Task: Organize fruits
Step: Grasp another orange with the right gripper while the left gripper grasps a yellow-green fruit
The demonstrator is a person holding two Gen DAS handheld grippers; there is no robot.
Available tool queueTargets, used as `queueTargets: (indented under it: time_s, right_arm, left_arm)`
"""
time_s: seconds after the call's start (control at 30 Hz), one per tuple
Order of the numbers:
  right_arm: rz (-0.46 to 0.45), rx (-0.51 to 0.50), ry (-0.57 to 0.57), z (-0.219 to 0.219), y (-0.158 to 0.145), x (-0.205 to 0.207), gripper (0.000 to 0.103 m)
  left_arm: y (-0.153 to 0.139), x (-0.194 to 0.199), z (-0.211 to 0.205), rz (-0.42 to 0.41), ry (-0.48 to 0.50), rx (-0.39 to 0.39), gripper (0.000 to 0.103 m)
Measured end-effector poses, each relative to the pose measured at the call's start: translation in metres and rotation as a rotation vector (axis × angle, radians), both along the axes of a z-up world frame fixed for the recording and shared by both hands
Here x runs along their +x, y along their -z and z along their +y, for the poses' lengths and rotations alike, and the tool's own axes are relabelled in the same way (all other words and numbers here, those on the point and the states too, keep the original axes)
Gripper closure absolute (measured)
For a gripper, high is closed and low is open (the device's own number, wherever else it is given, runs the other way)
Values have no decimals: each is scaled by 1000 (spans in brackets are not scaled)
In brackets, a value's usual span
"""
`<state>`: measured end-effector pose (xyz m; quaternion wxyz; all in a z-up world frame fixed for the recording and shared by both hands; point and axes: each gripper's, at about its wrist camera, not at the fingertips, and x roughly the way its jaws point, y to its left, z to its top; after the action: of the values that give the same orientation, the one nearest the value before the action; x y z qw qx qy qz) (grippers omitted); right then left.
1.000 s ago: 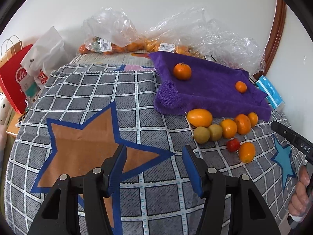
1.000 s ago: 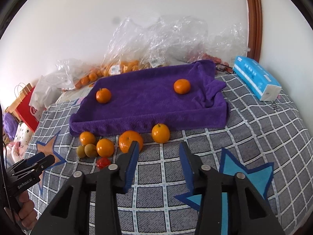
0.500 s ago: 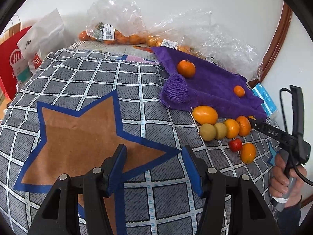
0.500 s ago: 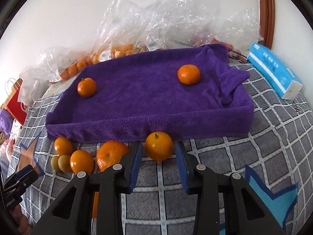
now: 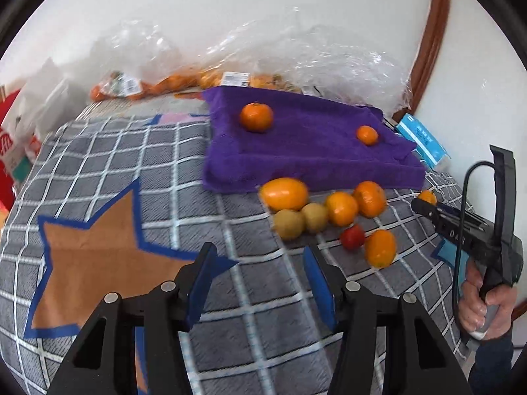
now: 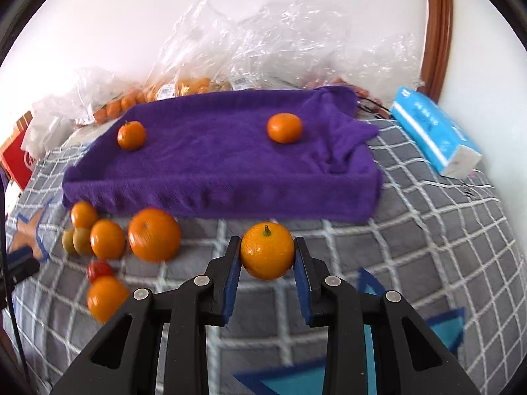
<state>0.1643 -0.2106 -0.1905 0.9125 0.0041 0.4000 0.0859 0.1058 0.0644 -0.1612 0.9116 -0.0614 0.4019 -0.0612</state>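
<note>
Two oranges [image 6: 285,127] down on purple towel [image 6: 210,164], right gripper [image 6: 267,271] closing onto a third [image 6: 267,250], left gripper [image 5: 255,284] narrowing on nothing, cluster [image 6: 108,240] waiting.

Probably a home, patterned bedspread [image 5: 164,171], shopping bags [image 5: 19,138]

Right gripper [image 5: 425,204] body, seen from left wrist view: pale letters "DAS" on black side, partly blurred. Blue tissue pack [image 6: 434,135] at bed's right edge: white print, unreadable. Plastic bags [image 6: 184,89] at bed's far edge: white price labels, unreadable. Red paper bag [image 5: 6,141]: white lettering, cut off.
</note>
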Motion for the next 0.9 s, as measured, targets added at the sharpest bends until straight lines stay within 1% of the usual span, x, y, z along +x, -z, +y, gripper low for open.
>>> queueTargets:
  time_s: [0.03, 0.1, 0.17, 0.27, 0.33, 0.5, 0.57, 0.6, 0.67, 0.73, 0.8, 0.87, 0.9]
  right_arm:
    - [-6, 3, 0, -3, 1, -2, 72]
    - [-3, 32, -5, -9, 1, -4, 72]
    - [-17, 75, -6, -16, 0, -7, 72]
    - [-19, 128, 0, -26, 0, -9, 72]
    - [-6, 139, 3, -26, 1, -6, 72]
    - [-13, 158, -20, -25, 0, -8, 72]
    - [-15, 158, -20, -25, 0, -8, 72]
    - [-15, 162, -18, -25, 0, -9, 72]
    - [-14, 176, -18, -27, 1, -9, 72]
    - [-12, 177, -10, -28, 1, -9, 72]
    - [-10, 175, -9, -27, 1, -9, 72]
    - [-8, 167, -8, -27, 1, -8, 72]
    - [-7, 165, -9, -26, 2, -8, 72]
  left_arm:
    - [1, 5, -4, 6, 0, 3, 56]
    - [5, 14, -7, 31, 3, 3, 69]
    - [10, 23, -6, 63, 3, -26, 73]
    - [14, 30, -3, 85, 7, -92, 73]
    - [13, 33, -5, 87, 20, -104, 73]
    - [16, 39, -16, 79, 40, -75, 73]
    - [19, 41, -19, 87, 53, -46, 78]
    - [18, 40, -19, 78, 58, -38, 78]
    - [16, 35, -15, 75, 50, -42, 78]
    - [13, 27, -7, 81, 34, -66, 78]
    - [13, 22, -2, 86, 21, -54, 78]
    - [15, 20, -2, 94, 16, -19, 78]
    - [17, 21, -1, 98, 13, -7, 75]
